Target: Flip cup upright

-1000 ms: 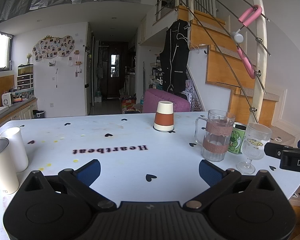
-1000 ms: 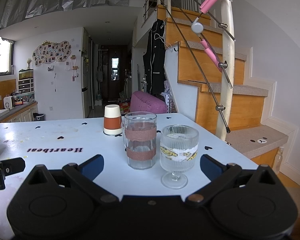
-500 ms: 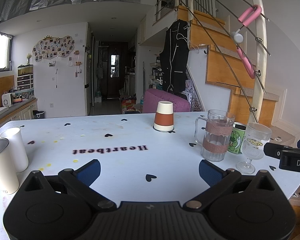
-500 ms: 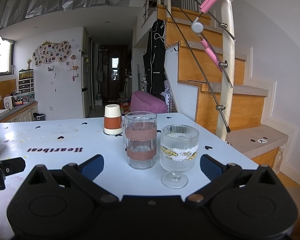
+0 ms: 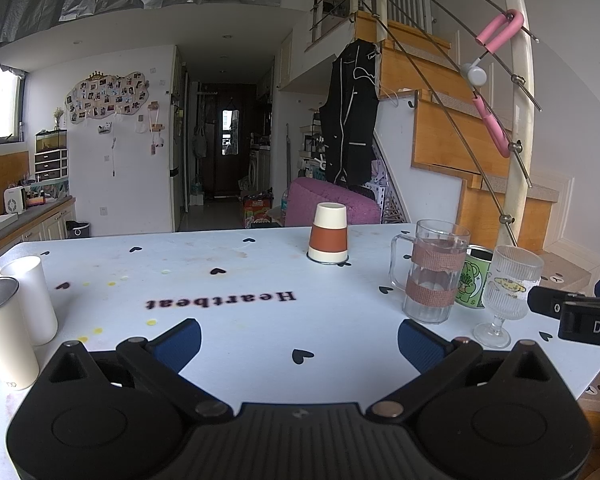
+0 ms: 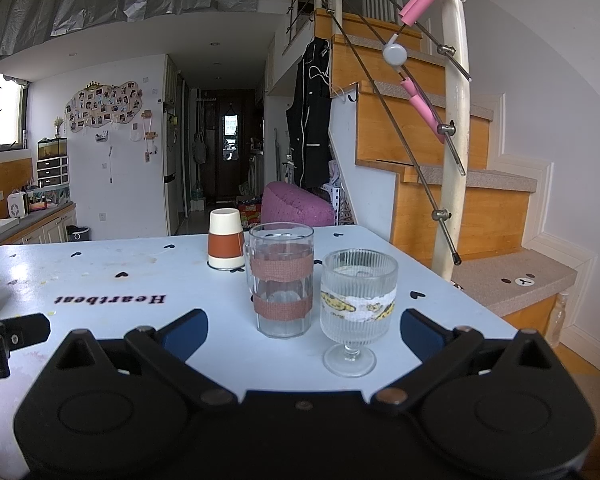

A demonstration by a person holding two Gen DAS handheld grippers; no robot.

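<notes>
A cream cup with a rust-brown band [image 5: 327, 236] stands upside down, mouth down, near the far edge of the pale blue table [image 5: 236, 280]. It also shows in the right wrist view [image 6: 225, 239], behind the glass mug. My left gripper [image 5: 299, 338] is open and empty, low over the near part of the table, well short of the cup. My right gripper [image 6: 304, 334] is open and empty at the table's near right side, with the mug and goblet just ahead of it.
A glass mug with brown tape bands [image 6: 282, 280], a ribbed stemmed goblet [image 6: 356, 306] and a green printed cup [image 5: 474, 276] stand at the right. Two tall white cups [image 5: 30, 298] [image 5: 2, 332] stand at the left. A staircase railing post [image 6: 456, 120] rises beyond the right edge.
</notes>
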